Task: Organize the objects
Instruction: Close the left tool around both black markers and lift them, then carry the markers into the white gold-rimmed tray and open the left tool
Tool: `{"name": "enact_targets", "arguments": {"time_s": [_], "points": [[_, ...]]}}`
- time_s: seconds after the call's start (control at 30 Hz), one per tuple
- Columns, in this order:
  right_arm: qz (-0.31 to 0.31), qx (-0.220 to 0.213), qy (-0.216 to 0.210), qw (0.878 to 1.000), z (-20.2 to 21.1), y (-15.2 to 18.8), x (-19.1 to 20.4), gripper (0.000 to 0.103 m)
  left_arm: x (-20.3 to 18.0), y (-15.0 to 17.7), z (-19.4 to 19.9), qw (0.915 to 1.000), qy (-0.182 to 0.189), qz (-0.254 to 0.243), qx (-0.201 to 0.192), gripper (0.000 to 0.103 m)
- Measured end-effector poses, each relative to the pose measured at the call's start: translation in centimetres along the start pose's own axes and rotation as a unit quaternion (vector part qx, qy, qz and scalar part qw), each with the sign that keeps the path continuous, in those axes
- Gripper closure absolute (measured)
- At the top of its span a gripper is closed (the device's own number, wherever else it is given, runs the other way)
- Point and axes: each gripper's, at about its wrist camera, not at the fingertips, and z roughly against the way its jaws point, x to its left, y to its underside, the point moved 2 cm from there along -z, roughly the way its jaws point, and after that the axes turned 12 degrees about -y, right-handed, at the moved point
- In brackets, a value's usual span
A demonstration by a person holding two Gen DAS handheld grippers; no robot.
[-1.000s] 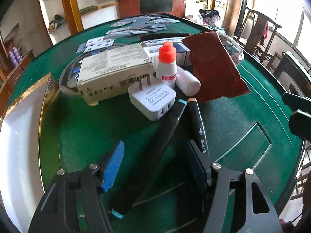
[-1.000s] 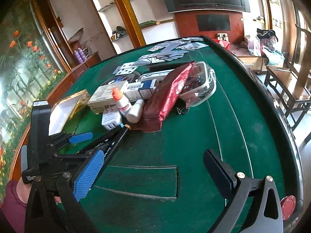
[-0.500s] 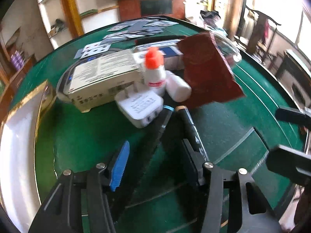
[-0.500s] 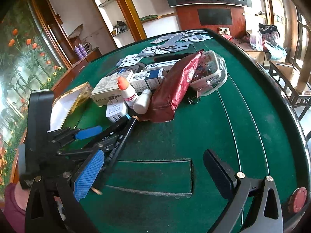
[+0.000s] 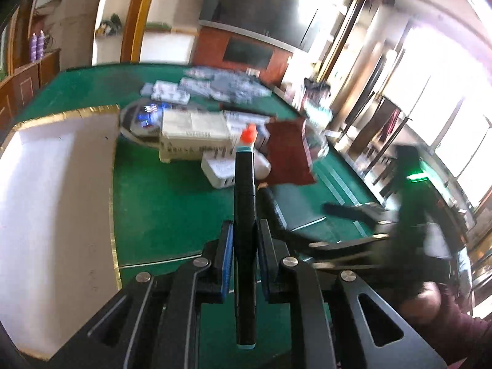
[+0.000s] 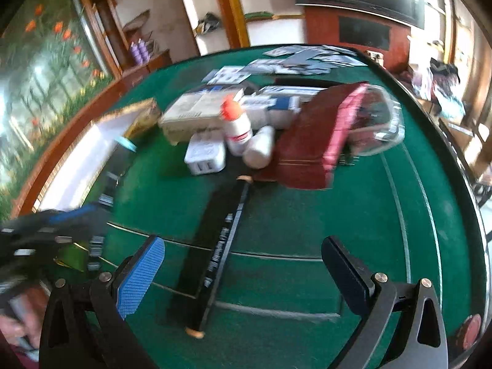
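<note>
Left tool (image 5: pixel 243 240) has just clamped the teal-capped marker (image 5: pixel 244 203) and lifted it clear of the green table (image 5: pixel 160 203). Right tool (image 6: pixel 243 264) hovers wide open, empty, over the second marker (image 6: pixel 221 246). White-lined box (image 5: pixel 58 184) waits beyond.

You're in a home living room: green felt card surface (image 6: pixel 353 215), wall shelves (image 6: pixel 261 18), television (image 5: pixel 264 9), wooden chairs (image 5: pixel 378 129).

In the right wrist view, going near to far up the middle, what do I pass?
Black marker on the green table → white charger → orange-capped bottle → playing cards.
</note>
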Motion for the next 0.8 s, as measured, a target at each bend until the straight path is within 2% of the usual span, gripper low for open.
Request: {"name": "enact_targets", "arguments": {"time_s": [0.1, 0.17, 0.23, 0.3, 0.33, 0.4, 0.43, 0.47, 0.67, 0.8], "points": [[0.017, 0.016, 0.023, 0.999, -1.7, -0.3, 1.0, 0.005, 0.6, 0.5, 1.4, 0.9997, 0.006, 0.007, -0.021, 0.089], [0.021, 0.039, 0.037, 0.998, -3.0, -0.4, 1.2, 0.021, 1.2, 0.8, 1.7, 0.9993, 0.023, 0.023, -0.02, 0.089], [0.028, 0.05, 0.052, 0.997, -3.6, -0.6, 1.4, 0.026, 1.7, 1.1, 1.6, 0.9991, 0.024, 0.032, -0.017, 0.089], [0.022, 0.049, 0.05, 0.997, -3.7, -0.9, 1.3, 0.029, 2.3, 1.4, 2.0, 0.9988, 0.021, 0.04, -0.021, 0.089], [0.02, 0.049, 0.052, 0.997, -3.8, -1.0, 1.2, 0.034, 2.6, 1.5, 2.1, 0.9986, 0.022, 0.043, -0.023, 0.089], [0.018, 0.048, 0.05, 0.997, -3.5, -1.2, 1.2, 0.063, 3.0, 1.7, 2.7, 0.9983, 0.019, 0.046, -0.03, 0.089], [0.014, 0.049, 0.049, 0.997, -3.3, -1.2, 1.2, 0.082, 3.1, 1.8, 3.1, 0.9982, 0.015, 0.047, -0.033, 0.089], [0.005, 0.051, 0.037, 0.998, -3.2, -1.1, 1.1, 0.086, 3.3, 1.9, 3.4, 0.9981, 0.014, 0.048, -0.035, 0.089], [-0.021, 0.002, -0.027, 0.999, -0.4, -0.6, 1.5, 0.087, 4.5, 1.9, 5.5, 0.996, 0.009, 0.07, -0.054, 0.089], [-0.018, -0.038, -0.078, 0.996, 2.7, -2.0, 3.0, 0.087, 5.6, 0.9, 7.0, 0.9941, 0.012, 0.085, -0.065, 0.089]]}}
